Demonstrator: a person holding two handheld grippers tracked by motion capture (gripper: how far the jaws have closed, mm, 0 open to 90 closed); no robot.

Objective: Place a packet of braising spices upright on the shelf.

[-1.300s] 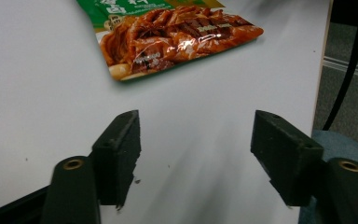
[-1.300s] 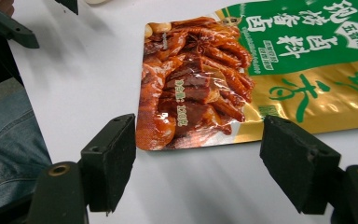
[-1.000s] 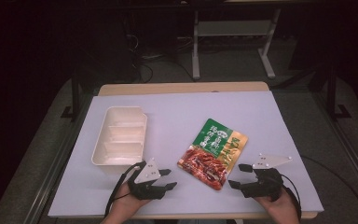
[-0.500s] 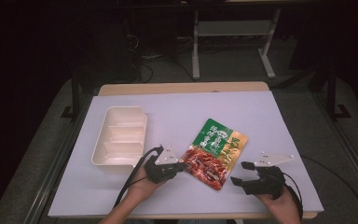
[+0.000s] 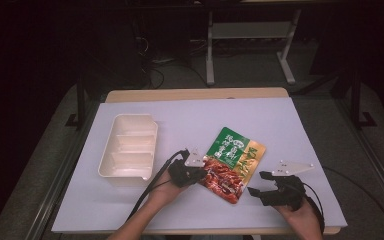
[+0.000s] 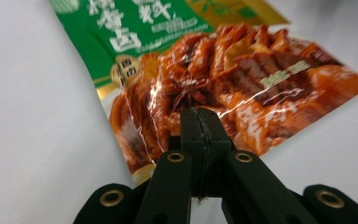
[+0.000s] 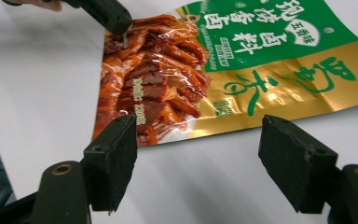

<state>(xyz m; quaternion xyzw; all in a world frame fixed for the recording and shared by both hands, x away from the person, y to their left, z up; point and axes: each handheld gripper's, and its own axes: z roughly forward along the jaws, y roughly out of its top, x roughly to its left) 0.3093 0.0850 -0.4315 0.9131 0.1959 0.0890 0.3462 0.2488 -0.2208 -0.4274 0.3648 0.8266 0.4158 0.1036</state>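
Early in the work, judging by the layout. Flat foil food pouch, green and gold at the top with a red-brown meat print below [image 5: 232, 162], lying flat on the white table top [image 5: 280, 125], lower centre of the high view, well apart from the empty cream plastic three-compartment tray [image 5: 125, 176] at centre left. Nothing in the tray yet; pouch not lifted.

Left gripper [image 5: 202, 173] down at the pouch's lower left edge, jaws pressed together, tip over the meat print in the left gripper view [image 6: 200, 123]. Right gripper [image 5: 258, 183] low on the table at lower right, just beside the pouch's lower corner, jaws spread wide and touching nothing; pouch beyond them in the right gripper view [image 7: 200, 135].

Left to do, probably: securing a hold, raising the pouch, moving it or opening it.

Hard to tell whether a fold of foil sits between the shut left jaws or merely behind them. Pouch's upper part cut off in the left gripper view. Small print illegible. Far end of the room dark.
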